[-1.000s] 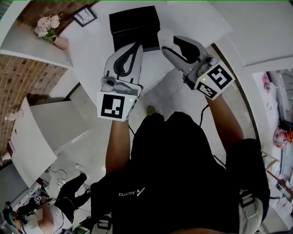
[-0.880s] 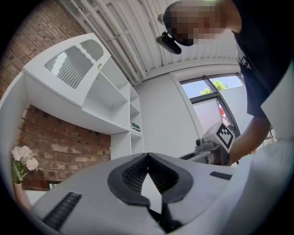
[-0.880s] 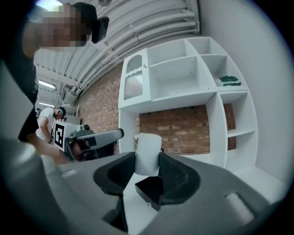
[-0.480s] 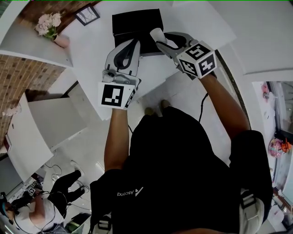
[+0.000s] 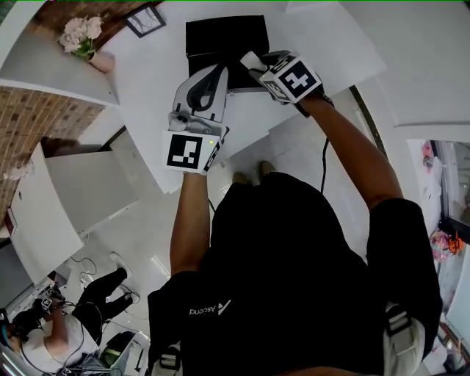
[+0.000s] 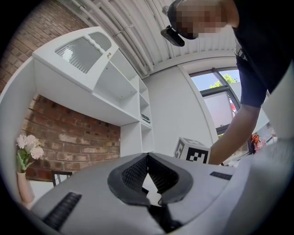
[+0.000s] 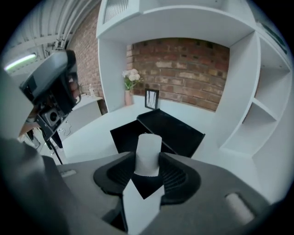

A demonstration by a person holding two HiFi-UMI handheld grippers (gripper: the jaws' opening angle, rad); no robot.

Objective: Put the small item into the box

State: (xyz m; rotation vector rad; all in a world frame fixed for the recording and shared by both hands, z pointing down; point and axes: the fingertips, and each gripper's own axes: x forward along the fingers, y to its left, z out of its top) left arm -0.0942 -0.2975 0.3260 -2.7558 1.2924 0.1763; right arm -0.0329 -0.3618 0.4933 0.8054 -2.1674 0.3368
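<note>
In the right gripper view a small white cylinder (image 7: pixel 148 153) stands upright between the jaws of my right gripper (image 7: pixel 148 160), which is shut on it. Just beyond lies the open black box (image 7: pixel 126 137), its lid (image 7: pixel 179 131) laid back beside it. From the head view the box (image 5: pixel 224 37) sits at the far side of the white table, and the right gripper (image 5: pixel 255 66) holds the cylinder (image 5: pixel 251 60) at the box's near right edge. My left gripper (image 5: pixel 213 72) hovers at the box's near left, jaws shut with nothing between them, tips meeting (image 6: pixel 148 155).
A vase of pale flowers (image 5: pixel 84 40) and a small picture frame (image 5: pixel 139 20) stand at the table's back left. White shelving and a brick wall (image 7: pixel 183 69) rise behind. Another person (image 5: pixel 44 330) sits on the floor at lower left.
My right gripper has swung forward and left with the white cylinder, from beside the box to its near right edge. The left gripper has barely shifted.
</note>
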